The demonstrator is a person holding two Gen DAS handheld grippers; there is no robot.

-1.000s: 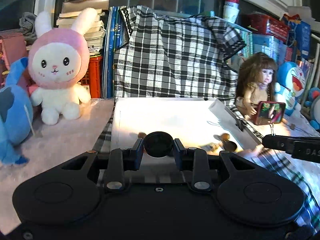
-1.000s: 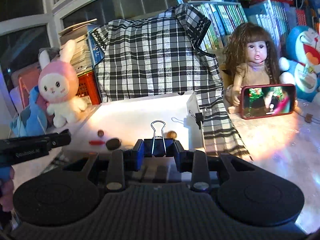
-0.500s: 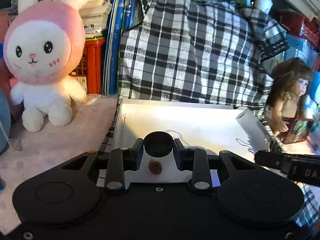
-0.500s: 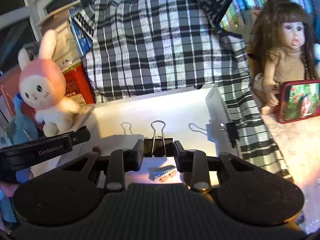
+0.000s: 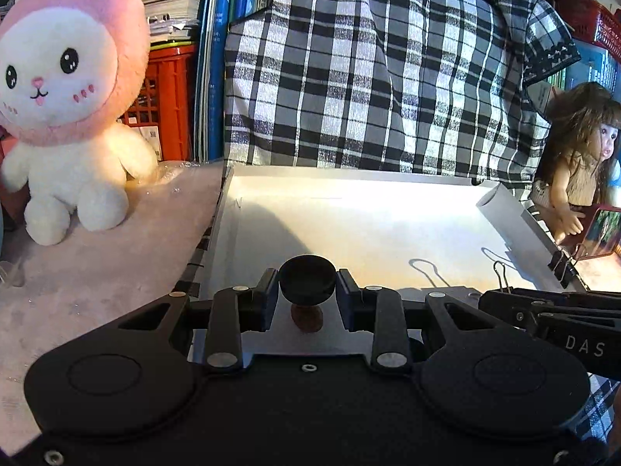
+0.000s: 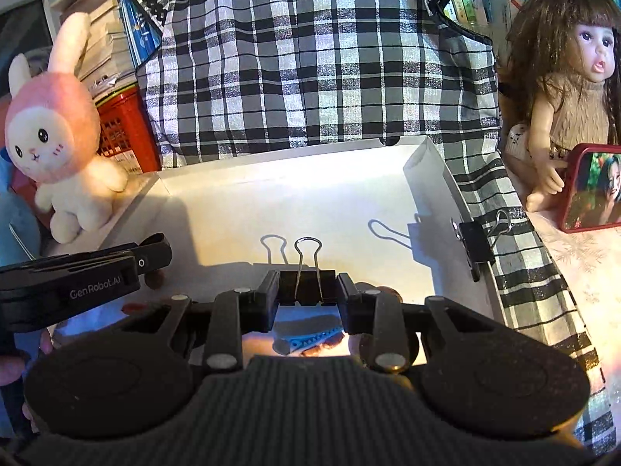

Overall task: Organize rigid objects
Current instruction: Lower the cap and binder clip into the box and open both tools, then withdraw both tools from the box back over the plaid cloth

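My left gripper (image 5: 307, 289) is shut on a round black cap (image 5: 307, 279), held just above the near part of a white tray (image 5: 349, 190). A small brown nut-like piece (image 5: 306, 316) lies on the tray under the cap. My right gripper (image 6: 307, 289) is shut on a black binder clip (image 6: 307, 286) with its wire handles pointing up, over the same tray (image 6: 271, 178). Below the clip lie a blue toothed piece (image 6: 310, 339) and some brown bits. In the right wrist view the left gripper (image 6: 147, 258) shows from the side at the left.
Another binder clip (image 6: 475, 242) is clamped on the tray's right rim. A plaid cloth (image 5: 368, 77) hangs behind the tray. A pink plush rabbit (image 5: 66, 97) sits at the left, a doll (image 6: 570, 77) and a red phone (image 6: 594, 186) at the right. Fingers (image 6: 11, 369) show at the lower left.
Both grippers have moved forward and down over the tray, so the cloth and toys loom larger. Each still holds its object. The small items on the tray now lie beneath the fingers.
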